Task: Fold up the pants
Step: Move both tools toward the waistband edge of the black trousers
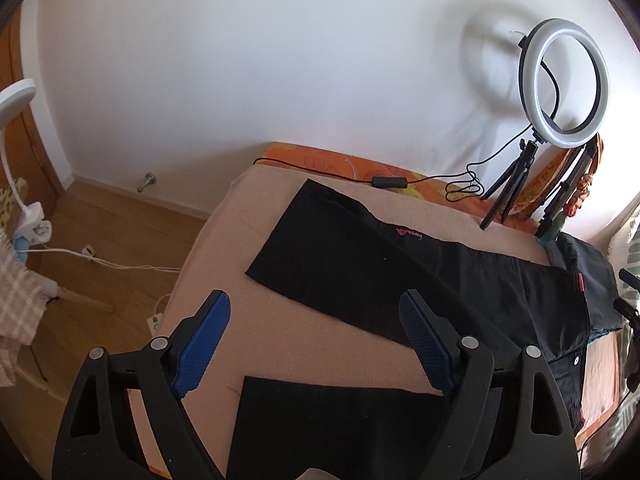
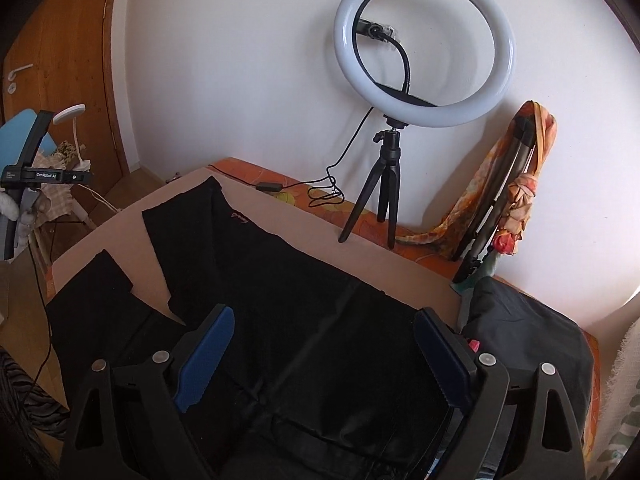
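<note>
Black pants [image 1: 352, 248] lie spread flat on a beige-covered surface [image 1: 248, 344], with the two legs apart and a small pink logo on the far leg. The near leg's end [image 1: 340, 420] lies under my left gripper [image 1: 314, 298], which hangs open above the beige gap between the legs with nothing in it. In the right wrist view the pants [image 2: 280, 280] widen toward the waist at the bottom of the view. My right gripper [image 2: 325, 312] is open above that upper part of the pants, holding nothing.
A ring light on a small tripod [image 2: 424, 40] stands at the far edge by the white wall, its cable [image 1: 388, 182] trailing across. A second stand wrapped in orange cloth [image 2: 504, 200] leans at the right. Dark grey clothing [image 2: 528, 332] lies at the right. A wooden floor [image 1: 112, 240] drops off to the left.
</note>
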`<act>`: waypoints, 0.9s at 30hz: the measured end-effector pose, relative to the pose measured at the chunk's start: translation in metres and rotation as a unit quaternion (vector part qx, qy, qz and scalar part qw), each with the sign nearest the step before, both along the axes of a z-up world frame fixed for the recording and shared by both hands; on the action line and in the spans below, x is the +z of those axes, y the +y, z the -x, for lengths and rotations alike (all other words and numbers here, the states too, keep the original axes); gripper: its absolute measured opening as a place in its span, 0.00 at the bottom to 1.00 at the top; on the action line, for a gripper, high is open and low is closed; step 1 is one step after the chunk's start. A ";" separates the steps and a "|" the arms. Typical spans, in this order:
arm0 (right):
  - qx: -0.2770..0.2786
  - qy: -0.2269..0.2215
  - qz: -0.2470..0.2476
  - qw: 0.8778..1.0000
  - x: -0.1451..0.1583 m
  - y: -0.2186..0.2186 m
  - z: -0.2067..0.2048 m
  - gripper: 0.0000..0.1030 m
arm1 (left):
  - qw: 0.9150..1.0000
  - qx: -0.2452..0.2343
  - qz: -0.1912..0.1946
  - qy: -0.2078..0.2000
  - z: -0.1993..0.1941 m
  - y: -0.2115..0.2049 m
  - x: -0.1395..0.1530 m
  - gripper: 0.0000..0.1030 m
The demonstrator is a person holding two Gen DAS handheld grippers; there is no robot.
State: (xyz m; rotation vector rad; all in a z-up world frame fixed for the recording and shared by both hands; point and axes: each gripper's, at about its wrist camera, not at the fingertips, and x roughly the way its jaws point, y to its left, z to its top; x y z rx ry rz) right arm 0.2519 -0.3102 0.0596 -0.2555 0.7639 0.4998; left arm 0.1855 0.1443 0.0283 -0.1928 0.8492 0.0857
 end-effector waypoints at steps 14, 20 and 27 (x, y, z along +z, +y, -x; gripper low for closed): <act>0.031 0.142 -0.001 0.989 -0.108 0.037 -0.159 0.75 | 0.997 -0.035 -0.020 0.073 -0.116 -0.031 -0.048 0.77; 0.053 0.161 0.026 0.985 -0.146 0.050 -0.187 0.81 | 0.995 -0.024 0.047 0.079 -0.149 -0.031 -0.075 0.76; 0.084 0.174 0.054 0.980 -0.165 0.058 -0.197 0.86 | 0.991 -0.023 0.089 0.095 -0.180 -0.044 -0.109 0.76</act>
